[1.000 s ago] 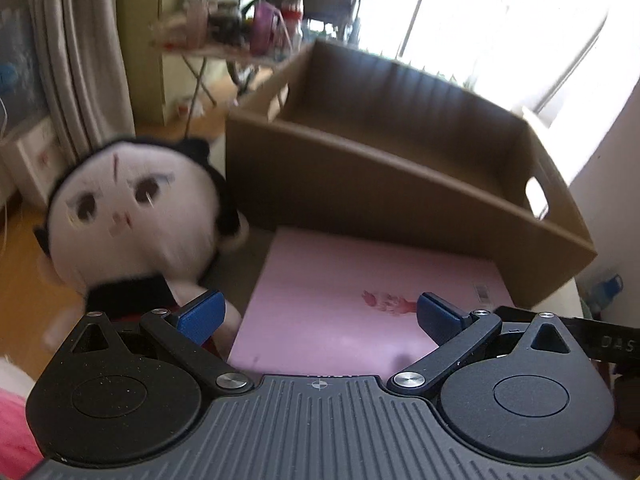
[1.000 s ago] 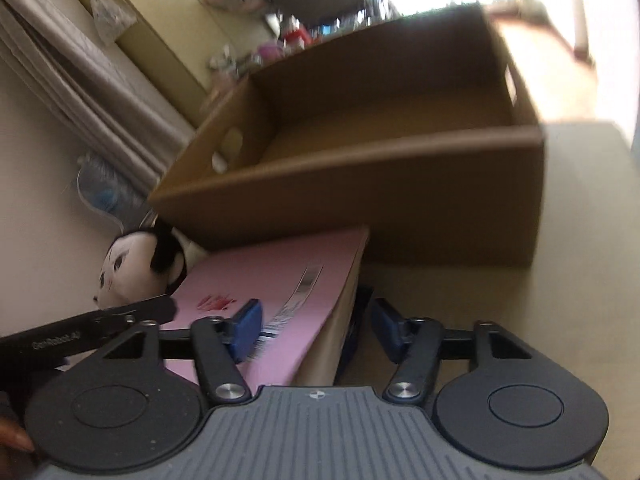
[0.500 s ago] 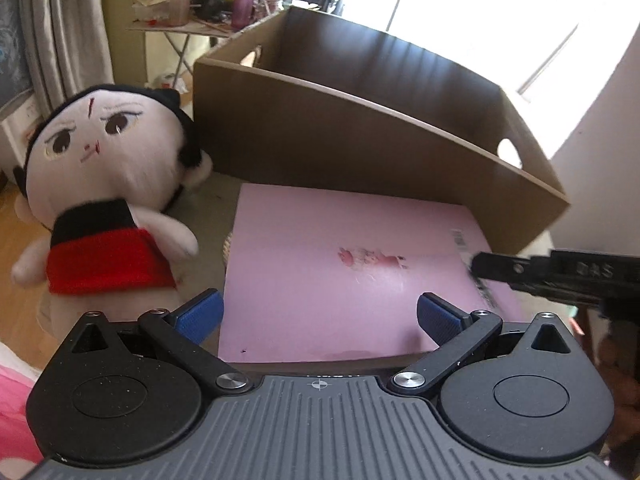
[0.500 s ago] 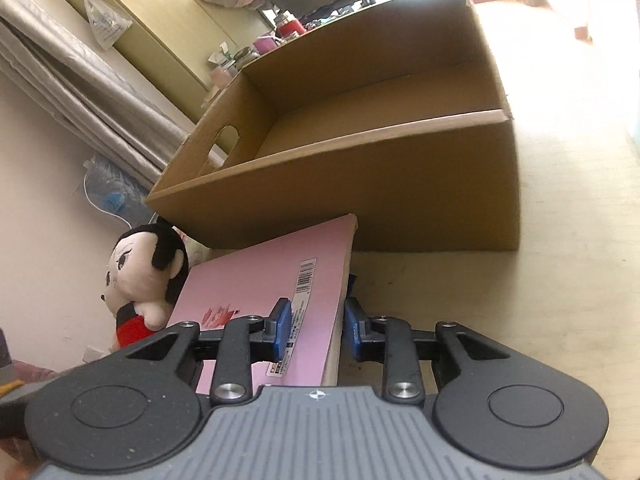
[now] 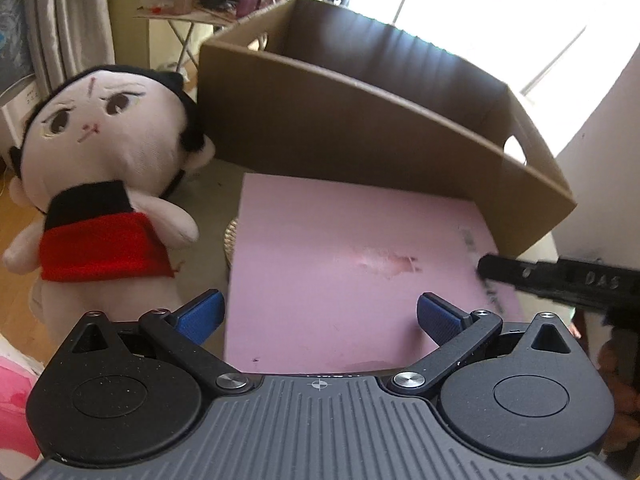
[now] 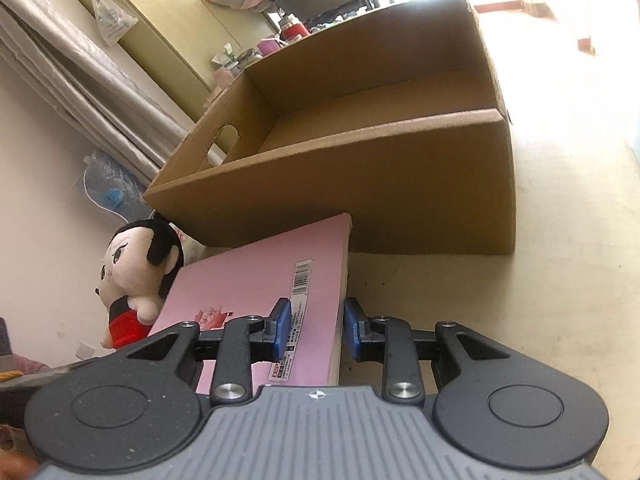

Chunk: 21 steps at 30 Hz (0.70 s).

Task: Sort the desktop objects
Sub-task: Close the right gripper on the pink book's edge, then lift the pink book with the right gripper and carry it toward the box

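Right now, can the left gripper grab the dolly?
Probably yes. The left gripper has its jaws wide open and empty, and the plush doll sits upright just to its left beside the pink book, with nothing between them. It would need to swing left first.

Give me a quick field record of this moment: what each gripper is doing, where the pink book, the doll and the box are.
left gripper: open, over the book's near edge
right gripper: shut on pink book, clamping its right edge
plush doll: upright, left of the book
cardboard box: open top, behind the book, looks empty
table: beige, bears box and book
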{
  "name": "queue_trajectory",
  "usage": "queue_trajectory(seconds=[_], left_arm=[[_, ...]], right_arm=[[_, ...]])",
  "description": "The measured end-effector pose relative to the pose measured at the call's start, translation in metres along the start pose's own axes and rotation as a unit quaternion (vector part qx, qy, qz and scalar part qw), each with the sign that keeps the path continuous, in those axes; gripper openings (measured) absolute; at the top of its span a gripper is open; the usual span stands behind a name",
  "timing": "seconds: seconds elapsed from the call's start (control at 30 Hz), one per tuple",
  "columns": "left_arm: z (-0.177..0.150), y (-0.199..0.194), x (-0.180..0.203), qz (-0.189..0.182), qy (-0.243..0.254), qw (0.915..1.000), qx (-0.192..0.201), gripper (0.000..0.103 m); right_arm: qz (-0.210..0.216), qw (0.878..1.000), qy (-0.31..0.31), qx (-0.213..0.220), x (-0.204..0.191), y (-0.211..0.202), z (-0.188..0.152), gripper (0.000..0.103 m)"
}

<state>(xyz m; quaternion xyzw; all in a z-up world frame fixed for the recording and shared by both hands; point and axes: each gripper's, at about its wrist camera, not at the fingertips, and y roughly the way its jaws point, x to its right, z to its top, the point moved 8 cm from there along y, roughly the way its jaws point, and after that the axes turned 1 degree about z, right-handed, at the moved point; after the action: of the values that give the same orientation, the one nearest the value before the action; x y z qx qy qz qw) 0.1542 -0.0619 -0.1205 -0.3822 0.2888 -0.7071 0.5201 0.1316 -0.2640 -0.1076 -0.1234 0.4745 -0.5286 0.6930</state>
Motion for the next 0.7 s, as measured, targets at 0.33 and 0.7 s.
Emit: queue_trajectory(seconds=[0.33, 0.7], left_arm=[[0.003, 0.009, 0.002, 0.004, -0.011, 0.9999, -0.002, 0.103], [0.008, 0.015, 0.007, 0.007, -0.015, 0.9999, 0.0, 0.103]], right_arm=[[-0.001, 0.999, 0.03, -0.012, 0.011, -0.001, -0.005, 0.05], [0.001, 1.0, 0.006, -0.023, -0.008, 0.005, -0.009, 0.051]])
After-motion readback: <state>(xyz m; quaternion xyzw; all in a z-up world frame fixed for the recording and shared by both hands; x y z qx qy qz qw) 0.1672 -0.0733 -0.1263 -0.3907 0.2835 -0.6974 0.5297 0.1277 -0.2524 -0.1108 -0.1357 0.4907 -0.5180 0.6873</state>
